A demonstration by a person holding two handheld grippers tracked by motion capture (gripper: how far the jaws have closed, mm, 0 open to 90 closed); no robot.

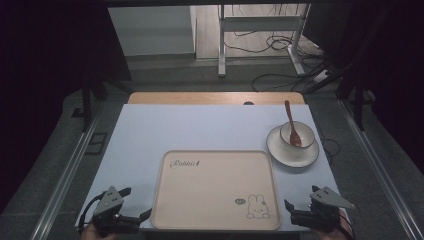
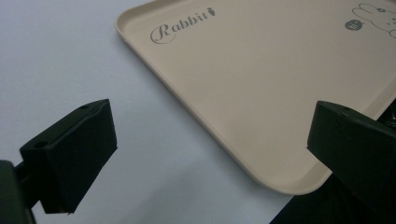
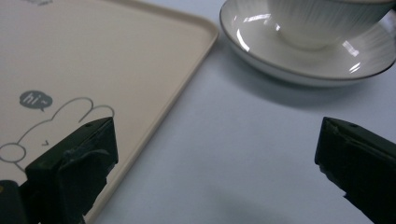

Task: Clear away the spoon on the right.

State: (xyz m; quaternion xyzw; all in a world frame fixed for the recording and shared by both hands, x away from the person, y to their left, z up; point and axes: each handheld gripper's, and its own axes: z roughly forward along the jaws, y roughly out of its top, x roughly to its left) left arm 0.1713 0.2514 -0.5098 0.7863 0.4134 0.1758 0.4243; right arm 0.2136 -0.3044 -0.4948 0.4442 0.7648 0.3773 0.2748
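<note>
Tray (image 1: 215,192) near-centre on table (image 1: 150,130), left gripper (image 1: 131,218) and right gripper (image 1: 298,212) wide open, empty; risk: right sweep clips saucer (image 1: 280,150), tipping cup (image 1: 305,131) and spoon (image 1: 291,125).

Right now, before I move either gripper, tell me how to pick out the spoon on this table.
Start from the big beige tray at the table's near edge and look past its far right corner to the white saucer. A white cup stands on it, and the spoon leans inside. It is the one reddish-brown thing, its thin handle pointing away from the person.
</note>
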